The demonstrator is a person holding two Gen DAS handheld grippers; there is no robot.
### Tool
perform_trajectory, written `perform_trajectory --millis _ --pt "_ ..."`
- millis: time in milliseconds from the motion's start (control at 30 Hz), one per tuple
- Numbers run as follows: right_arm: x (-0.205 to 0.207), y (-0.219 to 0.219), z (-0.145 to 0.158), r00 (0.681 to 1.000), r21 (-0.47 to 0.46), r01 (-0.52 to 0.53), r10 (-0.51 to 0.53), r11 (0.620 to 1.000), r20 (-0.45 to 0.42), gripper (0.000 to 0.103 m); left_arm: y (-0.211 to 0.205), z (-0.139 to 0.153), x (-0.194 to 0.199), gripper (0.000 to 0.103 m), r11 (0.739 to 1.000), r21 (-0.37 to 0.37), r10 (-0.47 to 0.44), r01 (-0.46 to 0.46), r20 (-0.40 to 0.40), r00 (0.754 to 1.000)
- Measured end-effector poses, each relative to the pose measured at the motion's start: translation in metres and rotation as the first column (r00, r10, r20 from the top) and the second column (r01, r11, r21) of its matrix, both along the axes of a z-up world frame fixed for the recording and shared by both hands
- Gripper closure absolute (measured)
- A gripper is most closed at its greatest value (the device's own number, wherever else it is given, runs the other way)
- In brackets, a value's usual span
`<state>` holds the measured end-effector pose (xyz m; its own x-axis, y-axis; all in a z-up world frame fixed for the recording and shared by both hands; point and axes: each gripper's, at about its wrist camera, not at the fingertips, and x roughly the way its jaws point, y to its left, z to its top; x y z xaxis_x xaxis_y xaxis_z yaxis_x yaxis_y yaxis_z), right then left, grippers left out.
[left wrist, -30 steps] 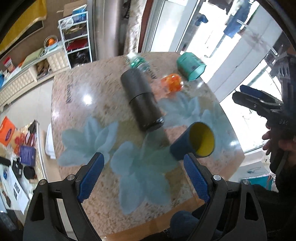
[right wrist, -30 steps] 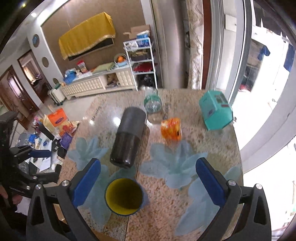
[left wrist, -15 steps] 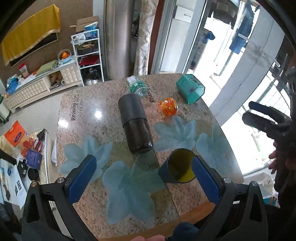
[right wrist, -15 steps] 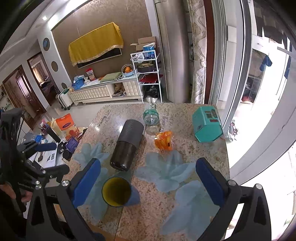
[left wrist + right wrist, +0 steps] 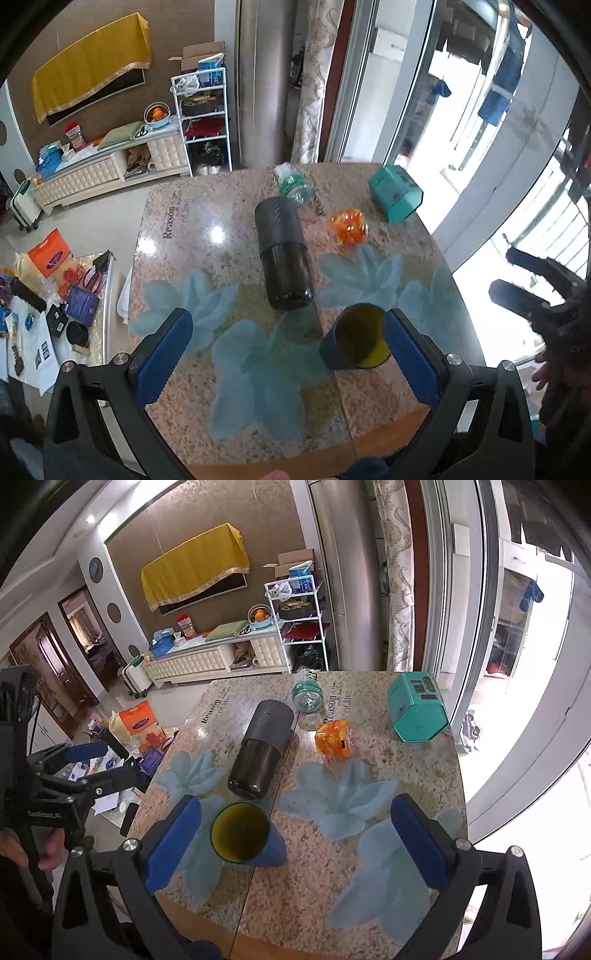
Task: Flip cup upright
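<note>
We see the dark blue plastic cup with yellow inside (image 5: 245, 834) standing mouth-up on the granite bench (image 5: 406, 771), near its front edge. Looks light, stiff, smooth; we'd pinch its wall. Left hand-held gripper (image 5: 284, 360) and right hand-held gripper (image 5: 295, 843) both spread wide, empty.

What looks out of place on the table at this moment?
Three things lie on their sides: the blue cup with its yellow inside showing, the black flask and a clear bottle. Nothing looks spilled.
</note>
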<state>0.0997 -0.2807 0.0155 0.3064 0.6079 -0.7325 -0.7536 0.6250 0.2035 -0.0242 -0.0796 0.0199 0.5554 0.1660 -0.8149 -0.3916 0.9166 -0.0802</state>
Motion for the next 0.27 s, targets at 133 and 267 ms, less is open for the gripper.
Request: perform_trajectory --millis 133,267 --pt "0.001 -0.002 -0.001 1.0 -0.009 0.008 -0.008 1.0 0.001 0.0 -0.01 -0.004 -0.001 0.0 1.0 -0.004 -0.026 0.026 -0.008 1.0" --pt "0.001 -0.003 -0.003 1.0 -0.015 0.014 -0.014 1.0 0.0 0.0 -0.017 -0.004 -0.002 0.0 0.999 -0.012 -0.047 0.047 0.005 0.999"
